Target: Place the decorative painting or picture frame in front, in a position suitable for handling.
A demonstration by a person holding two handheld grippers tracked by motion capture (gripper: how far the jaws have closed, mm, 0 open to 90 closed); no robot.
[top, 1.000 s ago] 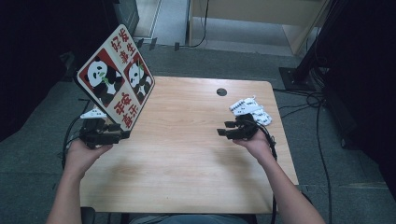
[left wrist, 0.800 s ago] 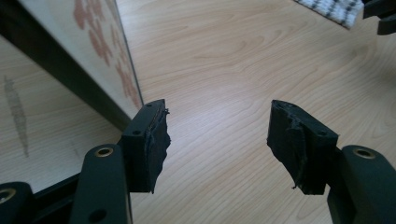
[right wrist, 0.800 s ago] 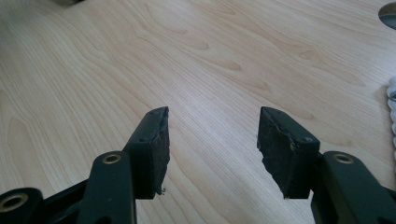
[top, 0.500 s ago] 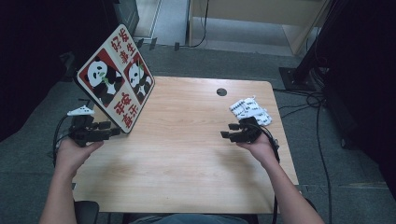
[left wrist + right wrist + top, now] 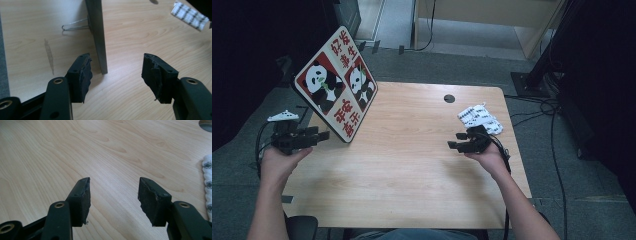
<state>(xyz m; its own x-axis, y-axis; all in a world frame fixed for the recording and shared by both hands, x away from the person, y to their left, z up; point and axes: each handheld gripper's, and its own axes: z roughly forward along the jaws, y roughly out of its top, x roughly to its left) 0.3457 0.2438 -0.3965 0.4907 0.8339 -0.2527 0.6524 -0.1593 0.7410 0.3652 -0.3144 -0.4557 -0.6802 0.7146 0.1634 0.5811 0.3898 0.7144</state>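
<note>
1. The panda sign board [image 5: 336, 85] stands tilted at the far left corner of the wooden surface [image 5: 412, 165], its printed face turned toward the person. In the left gripper view its lower corner [image 5: 100, 45] rests on the wood, and a wire clip [image 5: 75, 25] behind it appears to serve as a prop, which would explain why it stays leaning without being held.

2. The left claw [image 5: 314, 136] hovers just beside the board's lower near corner, at the left edge of the surface. Its jaws stand wide apart and hold nothing. In the left gripper view the board's edge lies ahead of the gap, nearer the left jaw, so the claw seems lined up to take that edge.

3. The right claw [image 5: 459, 145] hangs low over the right part of the surface, jaws also wide and empty, pointing toward the middle. The patterned white cloth [image 5: 479, 119] lies just behind it near the right edge; the right gripper view catches its hem [image 5: 207, 185] at the side, outside the jaws.

4. Compared with the earlier frames, the left hand has drawn back and outward, away from the board's corner toward the surface's edge. The right claw has shifted only slightly, and the board and cloth lie as they did.
</note>
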